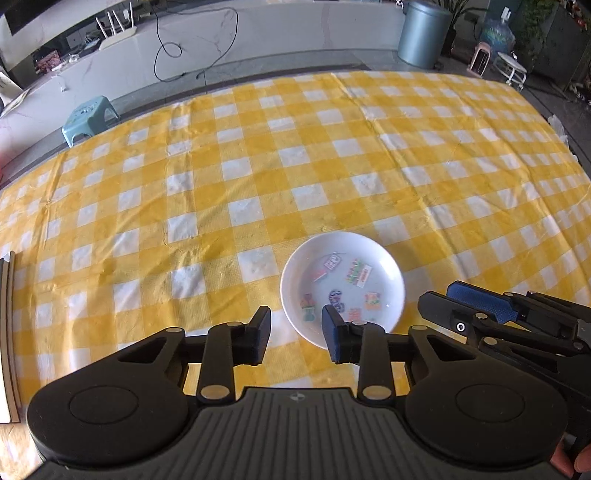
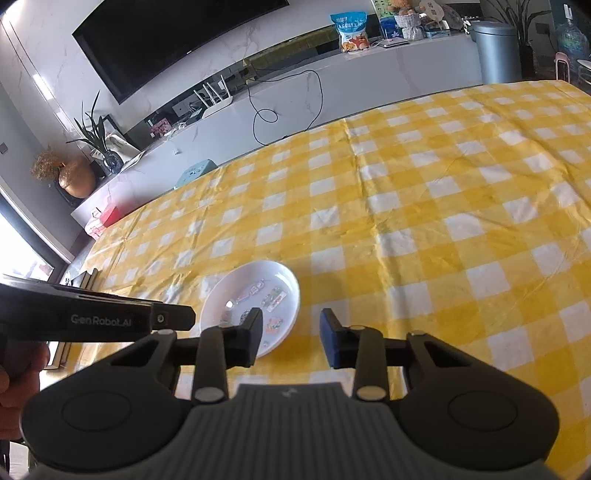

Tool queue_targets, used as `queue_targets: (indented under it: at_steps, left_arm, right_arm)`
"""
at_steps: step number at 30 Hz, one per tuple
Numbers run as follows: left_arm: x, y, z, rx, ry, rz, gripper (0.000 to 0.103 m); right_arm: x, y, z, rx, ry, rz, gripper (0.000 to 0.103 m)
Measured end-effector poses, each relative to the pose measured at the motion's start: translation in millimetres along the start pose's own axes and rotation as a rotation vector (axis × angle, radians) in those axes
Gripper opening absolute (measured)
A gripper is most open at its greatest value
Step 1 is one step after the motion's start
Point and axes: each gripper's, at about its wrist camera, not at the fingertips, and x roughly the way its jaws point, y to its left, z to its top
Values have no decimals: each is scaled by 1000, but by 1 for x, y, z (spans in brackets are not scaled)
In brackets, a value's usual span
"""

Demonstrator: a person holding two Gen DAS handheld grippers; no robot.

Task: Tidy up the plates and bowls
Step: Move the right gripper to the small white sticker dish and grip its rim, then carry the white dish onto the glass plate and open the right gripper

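Observation:
A small white plate with colourful stickers printed inside lies flat on the yellow checked tablecloth. My left gripper hovers over the plate's near left rim with its jaws apart; its right fingertip overlaps the plate and nothing is pinched. In the right wrist view the same plate lies just left of centre. My right gripper is open, its left fingertip over the plate's near rim. The two grippers are close together: the right gripper's fingers enter the left wrist view from the right. No bowl is in view.
A wooden board or rack edge sits at the table's left side. Beyond the far table edge stand a teal stool, a grey bin and a long white cabinet. A hand holds the left gripper.

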Motion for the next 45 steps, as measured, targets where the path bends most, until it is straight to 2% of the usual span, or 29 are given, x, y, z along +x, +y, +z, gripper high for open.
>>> queue_targets:
  at_steps: [8, 11, 13, 15, 21, 26, 31, 39, 45]
  left_arm:
    - [24, 11, 9, -44, 51, -35, 32]
    - [29, 11, 9, -42, 62, -33, 25]
    - [31, 13, 10, -55, 66, -41, 13]
    - [32, 13, 9, -63, 65, -46, 8]
    - [25, 14, 6, -94, 47, -57, 5]
    - [4, 13, -1, -165, 25, -84, 5]
    - [-28, -3, -17, -204, -30, -120, 5]
    - [-61, -47, -54, -239, -92, -164, 5]
    - [-60, -68, -87, -332, -95, -234, 5]
  right_arm:
    - [25, 0, 0, 22, 58, -7, 21]
    - [31, 2, -1, 19, 65, -12, 15]
    - [33, 1, -1, 21, 70, -15, 12]
    - [36, -1, 0, 22, 73, -14, 9]
    - [36, 0, 1, 20, 66, -18, 4]
    - [17, 2, 0, 43, 40, -10, 3]
    - [-15, -3, -2, 78, 17, -24, 2]
    - [-68, -33, -19, 199, 55, -20, 1]
    - [-100, -59, -47, 276, 77, -49, 0]
